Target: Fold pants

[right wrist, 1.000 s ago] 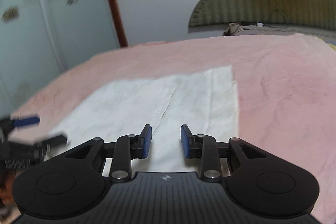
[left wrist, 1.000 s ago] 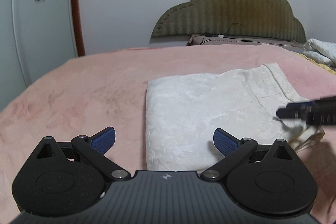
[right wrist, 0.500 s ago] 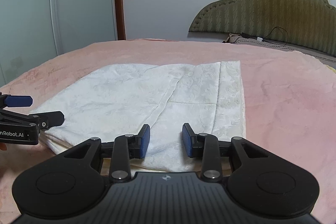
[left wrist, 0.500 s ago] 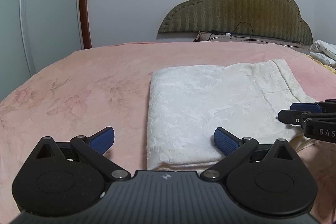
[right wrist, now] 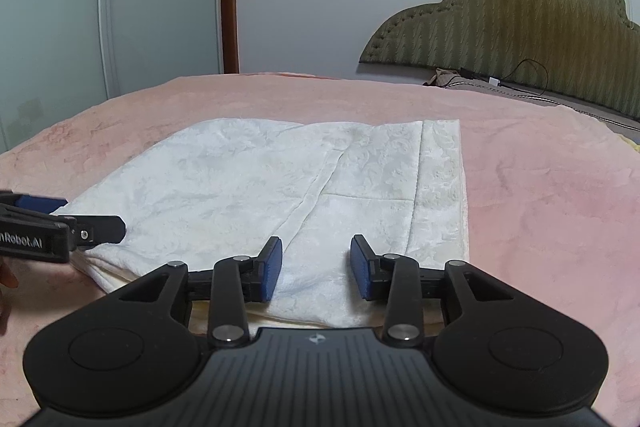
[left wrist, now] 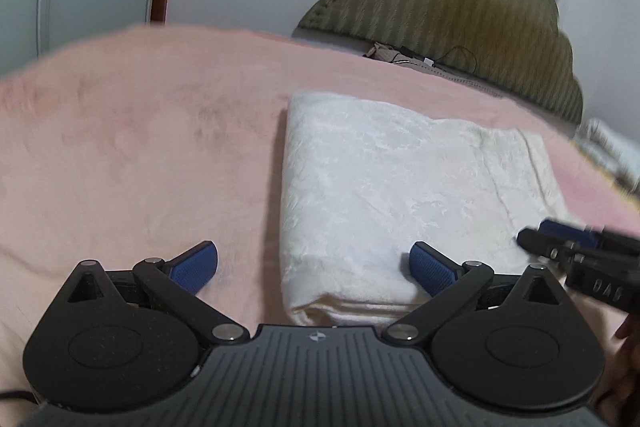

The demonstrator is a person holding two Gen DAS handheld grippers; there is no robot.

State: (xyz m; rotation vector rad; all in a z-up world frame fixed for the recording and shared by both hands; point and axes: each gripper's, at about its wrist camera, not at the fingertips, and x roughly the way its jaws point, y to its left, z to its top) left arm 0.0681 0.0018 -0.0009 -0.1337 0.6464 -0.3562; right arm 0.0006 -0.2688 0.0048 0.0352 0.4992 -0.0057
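Note:
The white patterned pants (left wrist: 400, 195) lie folded into a flat rectangle on the pink blanket (left wrist: 140, 155). My left gripper (left wrist: 314, 263) stands wide open just above their near left corner, one pad over the blanket, the other over the cloth. In the right wrist view the pants (right wrist: 260, 179) show their seam and waistband. My right gripper (right wrist: 316, 263) hovers over their near edge with its jaws opening; the cloth lies under the gap and the pads do not press on it. Each gripper shows in the other's view: the right gripper (left wrist: 536, 235), the left gripper (right wrist: 80, 217).
The pink blanket (right wrist: 540, 195) covers the whole bed. An olive padded headboard (right wrist: 520, 11) stands at the far end, with a cable (right wrist: 528, 75) and a bunched cloth below it. A wardrobe door with flower decals (right wrist: 52, 27) is at the left. Pale bedding (left wrist: 608, 147) lies far right.
The left gripper has rolled and dropped closer to the pants' near folded corner. The right gripper's jaws have spread a little wider; that hand has stayed in place.

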